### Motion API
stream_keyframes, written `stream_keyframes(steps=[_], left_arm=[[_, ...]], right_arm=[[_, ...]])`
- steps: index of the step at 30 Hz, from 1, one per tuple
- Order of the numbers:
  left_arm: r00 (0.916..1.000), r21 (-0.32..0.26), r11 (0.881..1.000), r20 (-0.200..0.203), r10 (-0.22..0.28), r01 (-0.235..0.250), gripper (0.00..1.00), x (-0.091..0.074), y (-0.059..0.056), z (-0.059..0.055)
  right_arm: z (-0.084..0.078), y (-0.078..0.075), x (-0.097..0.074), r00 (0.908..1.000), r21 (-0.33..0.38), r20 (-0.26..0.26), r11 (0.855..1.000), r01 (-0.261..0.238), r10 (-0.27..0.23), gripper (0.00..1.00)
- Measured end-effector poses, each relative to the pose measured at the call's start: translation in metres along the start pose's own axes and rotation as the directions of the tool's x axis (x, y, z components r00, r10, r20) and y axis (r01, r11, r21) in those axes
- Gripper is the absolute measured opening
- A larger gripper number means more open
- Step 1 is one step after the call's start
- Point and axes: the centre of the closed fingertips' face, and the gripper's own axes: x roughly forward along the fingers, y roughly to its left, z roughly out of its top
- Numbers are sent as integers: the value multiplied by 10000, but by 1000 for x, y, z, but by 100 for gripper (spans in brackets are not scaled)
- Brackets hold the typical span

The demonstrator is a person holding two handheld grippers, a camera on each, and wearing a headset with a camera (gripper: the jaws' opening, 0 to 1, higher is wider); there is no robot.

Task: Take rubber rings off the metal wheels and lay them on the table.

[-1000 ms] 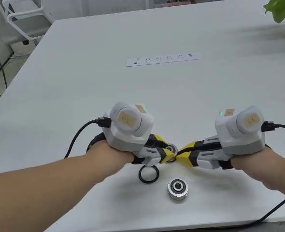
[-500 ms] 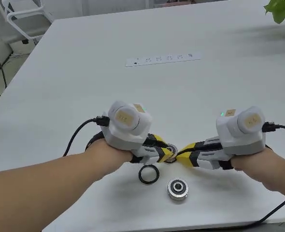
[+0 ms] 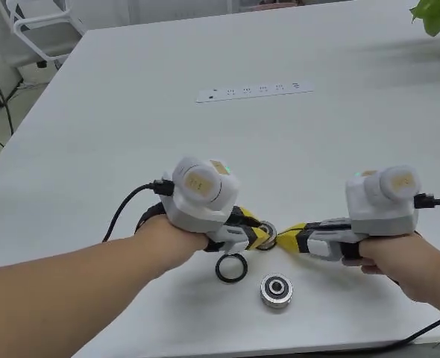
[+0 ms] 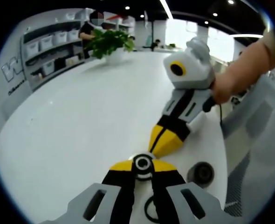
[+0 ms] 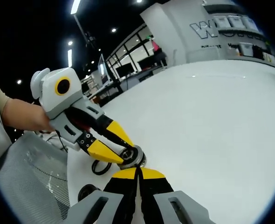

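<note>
My left gripper (image 3: 262, 238) is shut on a small metal wheel (image 3: 267, 233) held just above the white table; in the left gripper view the wheel (image 4: 143, 163) sits between the yellow jaw tips. My right gripper (image 3: 283, 240) points at it from the right, jaws shut with nothing visible between them, tips a short way from the wheel (image 5: 132, 157). A loose black rubber ring (image 3: 231, 267) lies flat on the table below the left gripper. A second wheel (image 3: 277, 290), still wearing a black ring, lies near the front edge.
A white power strip (image 3: 253, 91) lies across the middle of the table (image 3: 130, 134). A green plant (image 3: 435, 15) stands at the far right corner. A white chair (image 3: 33, 30) stands off the far left. Black cables trail from both grippers.
My right gripper has drawn back slightly to the right, away from the held wheel. The left gripper, the loose ring and the second wheel have stayed put.
</note>
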Motion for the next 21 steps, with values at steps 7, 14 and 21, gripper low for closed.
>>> stream_keyframes(steps=[7, 14, 21], left_arm=[[10000, 30, 10000, -54, -53, 54, 13, 0, -1, 0], [10000, 67, 10000, -83, -17, 18, 13, 0, -3, 0], [9999, 55, 10000, -114, -80, 81, 13, 0, -5, 0]], right_arm=[[5, 2, -4, 9995, 467, 309, 9989, -18, 4, 0], [13, 3, -6, 9977, 796, 675, 9968, -49, -5, 0], [13, 5, -7, 9979, 836, 650, 9965, -56, 2, 0]])
